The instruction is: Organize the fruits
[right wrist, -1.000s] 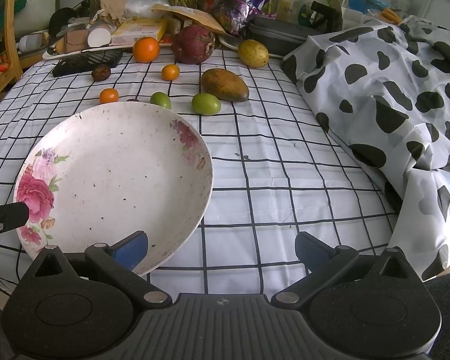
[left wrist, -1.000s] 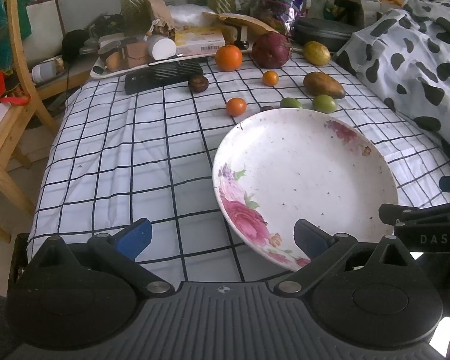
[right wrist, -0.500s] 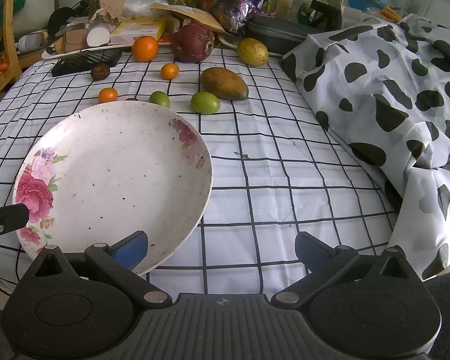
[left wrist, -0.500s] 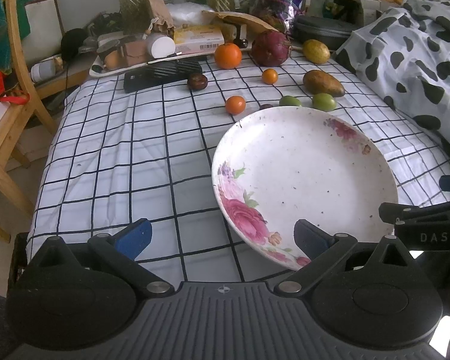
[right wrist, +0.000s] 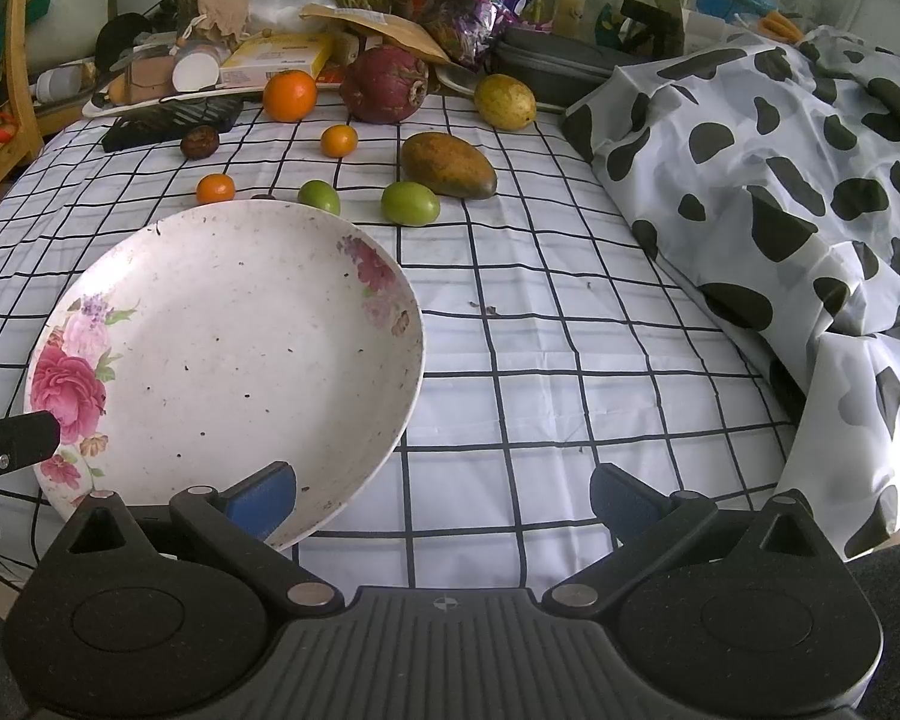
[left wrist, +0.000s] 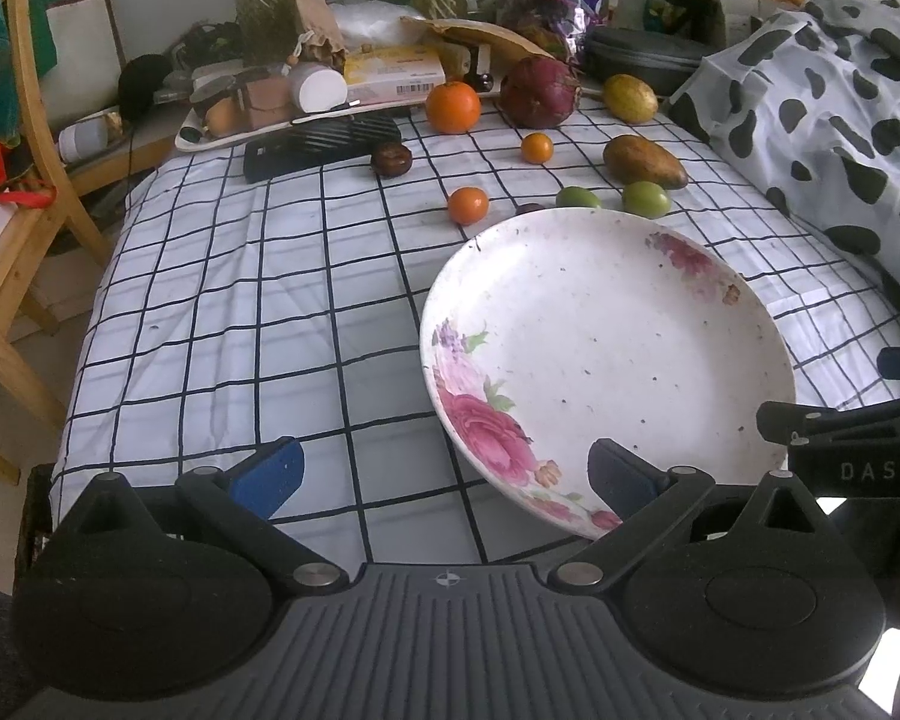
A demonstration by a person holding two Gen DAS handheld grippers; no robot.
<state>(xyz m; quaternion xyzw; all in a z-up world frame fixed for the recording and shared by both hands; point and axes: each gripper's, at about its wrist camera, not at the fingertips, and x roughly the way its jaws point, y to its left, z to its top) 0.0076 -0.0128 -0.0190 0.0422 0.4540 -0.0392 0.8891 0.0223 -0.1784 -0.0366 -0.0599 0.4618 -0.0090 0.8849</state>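
Note:
A white plate with pink roses point(left wrist: 606, 354) point(right wrist: 228, 354) lies on the checked tablecloth, with nothing on it. Beyond it lie fruits: a big orange point(left wrist: 453, 106) point(right wrist: 290, 95), a dark red fruit point(left wrist: 539, 91) point(right wrist: 385, 84), a yellow fruit point(left wrist: 630, 98) point(right wrist: 504, 101), a brown mango point(left wrist: 642, 161) point(right wrist: 448, 165), two green fruits point(right wrist: 410, 203) point(right wrist: 319, 197), two small oranges point(left wrist: 468, 205) point(left wrist: 537, 147) and a dark brown fruit point(left wrist: 391, 159). My left gripper point(left wrist: 444, 474) is open, near the plate's front left rim. My right gripper point(right wrist: 444, 495) is open, at its front right rim.
A cow-print cloth point(right wrist: 780, 180) covers the table's right side. Clutter lines the back: a black tray point(left wrist: 321, 141), boxes, bags, a grey case point(right wrist: 558, 69). A wooden chair point(left wrist: 12, 180) stands left of the table.
Both grippers have drifted slightly back and up; the fruits and plate sit a little higher in view. Nothing was grasped or moved.

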